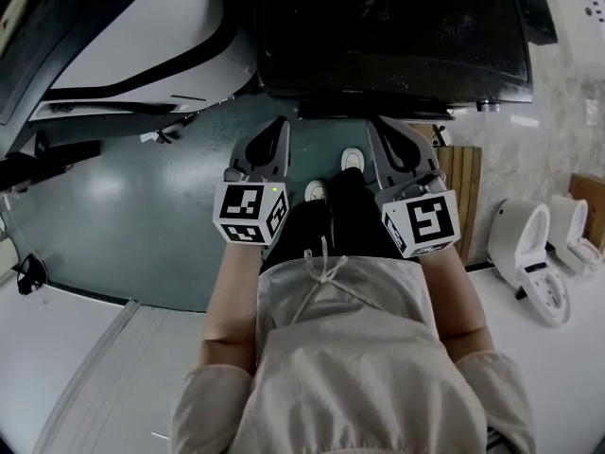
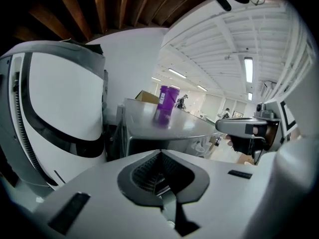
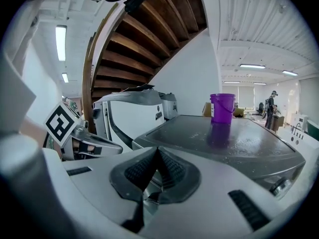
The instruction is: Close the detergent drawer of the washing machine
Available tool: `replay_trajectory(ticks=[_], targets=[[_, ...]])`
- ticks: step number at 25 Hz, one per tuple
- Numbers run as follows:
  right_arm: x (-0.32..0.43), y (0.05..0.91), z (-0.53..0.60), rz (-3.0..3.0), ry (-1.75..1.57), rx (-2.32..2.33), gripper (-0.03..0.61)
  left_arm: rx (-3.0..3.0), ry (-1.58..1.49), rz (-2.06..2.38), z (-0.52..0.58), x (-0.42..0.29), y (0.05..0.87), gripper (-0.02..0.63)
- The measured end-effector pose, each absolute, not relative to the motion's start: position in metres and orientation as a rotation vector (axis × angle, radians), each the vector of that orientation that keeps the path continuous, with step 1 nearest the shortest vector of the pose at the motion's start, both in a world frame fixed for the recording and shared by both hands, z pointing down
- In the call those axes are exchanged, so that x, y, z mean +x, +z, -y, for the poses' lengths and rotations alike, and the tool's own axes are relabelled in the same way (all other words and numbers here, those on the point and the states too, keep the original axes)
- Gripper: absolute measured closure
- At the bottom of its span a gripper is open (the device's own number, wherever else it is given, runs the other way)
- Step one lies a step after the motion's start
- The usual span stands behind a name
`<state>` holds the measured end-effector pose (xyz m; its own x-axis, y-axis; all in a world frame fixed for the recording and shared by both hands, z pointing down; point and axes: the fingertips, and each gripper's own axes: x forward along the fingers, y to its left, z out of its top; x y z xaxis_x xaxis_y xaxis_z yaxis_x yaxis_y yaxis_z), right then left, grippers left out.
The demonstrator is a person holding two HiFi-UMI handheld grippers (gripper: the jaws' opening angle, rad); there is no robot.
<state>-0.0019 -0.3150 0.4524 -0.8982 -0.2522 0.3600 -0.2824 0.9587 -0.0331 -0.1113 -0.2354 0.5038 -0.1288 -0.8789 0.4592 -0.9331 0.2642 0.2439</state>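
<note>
The dark grey washing machine (image 1: 388, 26) stands straight ahead of me, and its flat top (image 3: 234, 133) shows in both gripper views. I cannot make out its detergent drawer in any view. My left gripper (image 1: 274, 130) and right gripper (image 1: 386, 130) are held side by side in front of my body, short of the machine's front edge. In the left gripper view the left gripper (image 2: 160, 153) has its jaws together with nothing between them. The right gripper (image 3: 158, 150) is likewise shut and holds nothing. Neither touches the machine.
A purple bucket (image 3: 222, 108) stands on the washing machine's top, also seen as the bucket (image 2: 167, 101) in the left gripper view. A large white machine (image 1: 123, 36) sits to the left. White toilets (image 1: 529, 253) stand at the right. A wooden staircase (image 3: 144, 39) rises overhead.
</note>
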Motion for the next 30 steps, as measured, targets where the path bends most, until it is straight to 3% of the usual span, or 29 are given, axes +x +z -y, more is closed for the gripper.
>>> replay_trajectory(ticks=[12,21,30], targets=[[0.023,0.388,0.283,2.859,0.125,0.517,0.572,1.925,0.113,2.17,0.206,-0.096,0.371,0.595],[0.028,0.32,0.276,2.916,-0.063,0.601,0.572,2.058,0.057,2.243,0.183,-0.091,0.279,0.595],[0.032,0.284,0.269,2.968,-0.163,0.616,0.574,2.087,0.036,2.267,0.17,-0.102,0.25,0.595]])
